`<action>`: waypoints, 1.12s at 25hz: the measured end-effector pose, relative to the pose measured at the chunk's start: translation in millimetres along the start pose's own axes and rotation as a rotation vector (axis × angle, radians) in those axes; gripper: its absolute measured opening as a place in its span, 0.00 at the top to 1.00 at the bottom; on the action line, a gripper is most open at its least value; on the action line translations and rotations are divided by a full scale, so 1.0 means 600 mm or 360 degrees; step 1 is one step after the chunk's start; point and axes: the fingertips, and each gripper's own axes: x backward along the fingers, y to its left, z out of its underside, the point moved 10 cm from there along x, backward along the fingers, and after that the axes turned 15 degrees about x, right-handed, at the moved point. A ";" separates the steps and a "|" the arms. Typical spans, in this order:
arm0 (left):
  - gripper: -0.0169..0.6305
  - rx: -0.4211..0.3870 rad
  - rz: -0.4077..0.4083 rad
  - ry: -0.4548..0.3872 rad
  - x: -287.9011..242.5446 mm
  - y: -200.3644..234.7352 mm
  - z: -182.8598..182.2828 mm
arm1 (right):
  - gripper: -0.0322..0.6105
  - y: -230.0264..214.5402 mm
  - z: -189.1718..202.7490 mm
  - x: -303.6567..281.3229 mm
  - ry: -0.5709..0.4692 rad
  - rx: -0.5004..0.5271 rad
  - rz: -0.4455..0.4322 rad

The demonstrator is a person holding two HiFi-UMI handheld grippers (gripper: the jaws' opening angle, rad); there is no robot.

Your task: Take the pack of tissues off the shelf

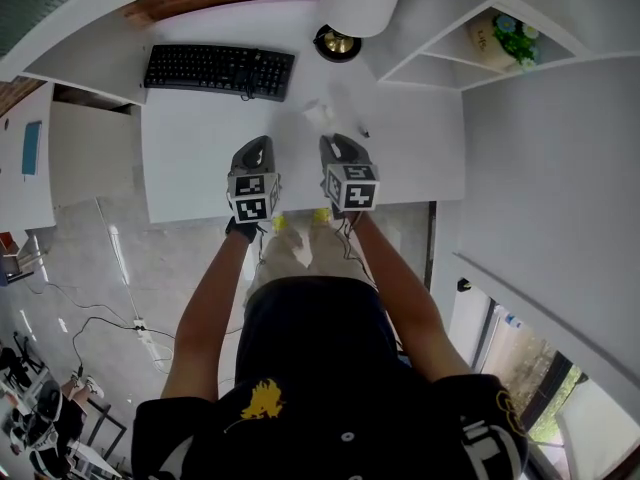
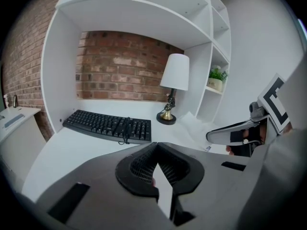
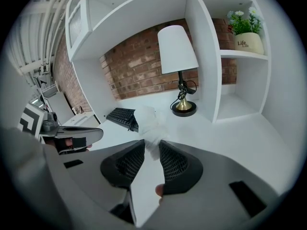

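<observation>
White soft pack of tissues [image 1: 318,114] lies on the white desk [image 1: 200,158] at upper centre, off the white shelves [image 1: 440,30] — looks done — right gripper [image 1: 334,139] narrowly parted, empty, left gripper [image 1: 261,141] pinched closed on nothing.

"Life" on the plant pot [image 3: 249,43]

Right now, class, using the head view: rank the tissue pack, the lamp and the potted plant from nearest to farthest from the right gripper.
1. The tissue pack, on the desk just ahead of the right gripper.
2. The lamp, at the back of the desk, beyond the pack.
3. The potted plant, up on the shelf to the right.
</observation>
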 end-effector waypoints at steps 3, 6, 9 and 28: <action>0.95 0.0005 0.0004 0.0018 -0.001 -0.004 0.000 | 0.79 -0.005 0.004 -0.001 0.0023 0.0008 -0.0001; 0.95 0.0007 0.0012 0.0025 -0.005 -0.005 0.001 | 0.79 -0.007 0.007 -0.005 0.0034 0.0010 -0.0005; 0.95 0.0010 0.0011 0.0044 -0.009 -0.009 0.004 | 0.79 -0.008 0.014 -0.013 0.0057 0.0011 -0.0011; 0.95 0.0017 0.0034 0.0057 -0.014 -0.018 0.007 | 0.78 -0.015 0.029 -0.029 0.0131 0.0099 0.0036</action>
